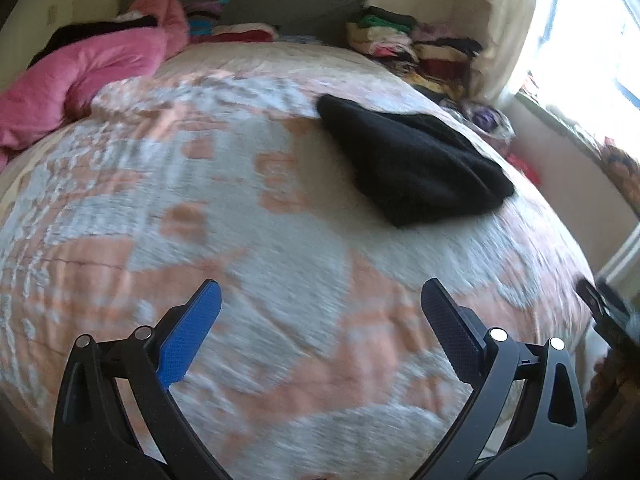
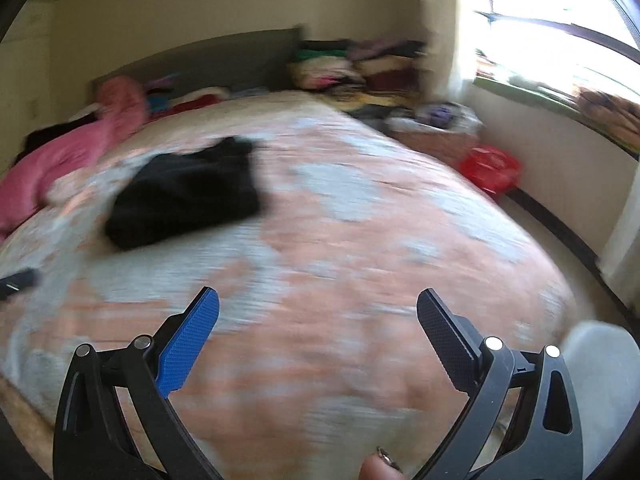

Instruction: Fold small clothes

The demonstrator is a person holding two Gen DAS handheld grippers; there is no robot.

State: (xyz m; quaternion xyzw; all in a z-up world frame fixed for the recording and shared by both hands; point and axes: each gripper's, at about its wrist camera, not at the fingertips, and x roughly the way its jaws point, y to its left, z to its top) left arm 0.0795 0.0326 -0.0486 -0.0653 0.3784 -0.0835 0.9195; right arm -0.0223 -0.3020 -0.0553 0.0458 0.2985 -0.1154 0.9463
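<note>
**Bedroom folding station: two hand-held grippers over bed, one dark garment**

Item 1. Left gripper (image 1: pixel 320 300): black two-finger tool with one blue textured pad and one dark pad. Jaws spread wide, nothing between them. Held above the bedspread, pointing toward the headboard.

Item 2. Right gripper (image 2: pixel 318 308): same build, jaws likewise spread apart and empty, hovering above the bed. A fingertip (image 2: pixel 376 468) with a painted nail shows at 6 o'clock in the right wrist view.

Item 3. Folded black knit garment (image 1: pixel 412 164): lies flat on the bedspread, well apart from both grippers. At 1 o'clock in the left wrist view; at 10 o'clock (image 2: pixel 188 192) in the right wrist view.

Item 4. Peach-and-white patterned quilted bedspread (image 1: pixel 240 208): covers the whole bed; both views blurred.

Item 5. Pink fluffy blanket (image 1: pixel 84 72): bunched along the bed's edge at 10 o'clock in the left view.

Item 6. Stacks of mixed-colour folded clothes (image 1: pixel 412 40): piled beside the headboard at 1 o'clock.

Item 7. Red plastic tub (image 2: pixel 490 168): on the floor beside the bed, below the bright window (image 2: pixel 560 32), at 2 o'clock in the right view.
</note>
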